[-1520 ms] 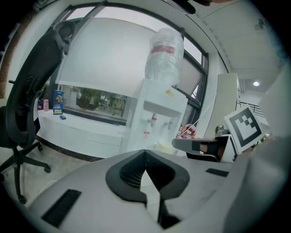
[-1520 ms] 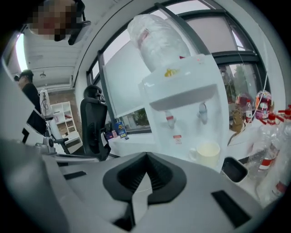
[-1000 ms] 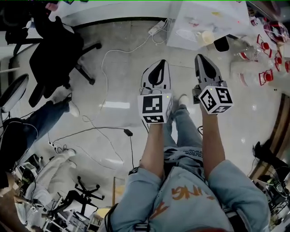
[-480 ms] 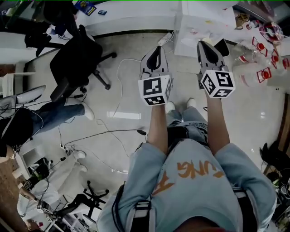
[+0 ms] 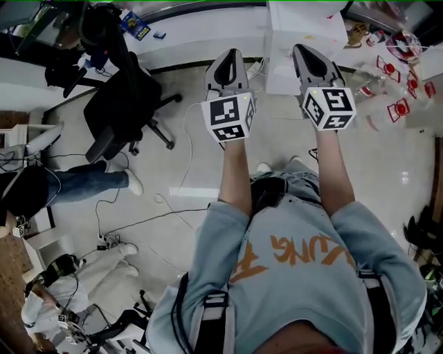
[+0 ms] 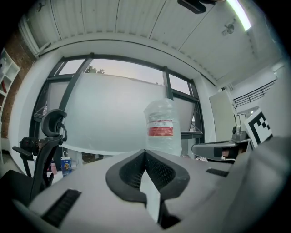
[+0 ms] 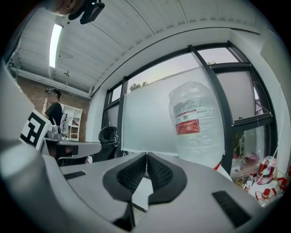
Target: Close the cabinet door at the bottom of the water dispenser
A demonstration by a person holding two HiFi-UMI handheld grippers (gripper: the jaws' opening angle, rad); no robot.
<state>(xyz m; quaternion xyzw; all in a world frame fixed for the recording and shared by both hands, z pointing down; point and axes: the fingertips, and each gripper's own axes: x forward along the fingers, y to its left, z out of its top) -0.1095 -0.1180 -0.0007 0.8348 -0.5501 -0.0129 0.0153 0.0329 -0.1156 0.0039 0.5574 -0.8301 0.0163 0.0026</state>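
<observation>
Both sets of jaws pressed together, empty: grey left gripper [image 6: 145, 153], grey right gripper [image 7: 146, 157], facing the white boxy water dispenser [image 5: 284, 38]. Its bottom cabinet door sits below view; likely light, stiff, hinged, so push near its free edge.

A pale, glossy floor [image 5: 387, 180] carries loose cables [image 5: 185, 131]. A black office chair [image 5: 128, 104] stands near a long white counter [image 5: 201, 31] along the wall. Tall dark-framed windows [image 6: 113, 113] have a pale blind drawn across them. A strip light [image 6: 238, 13] glows on the white panelled ceiling [image 6: 136, 18]. White shelves [image 7: 72, 116] stand against a brick wall [image 7: 32, 88].
</observation>
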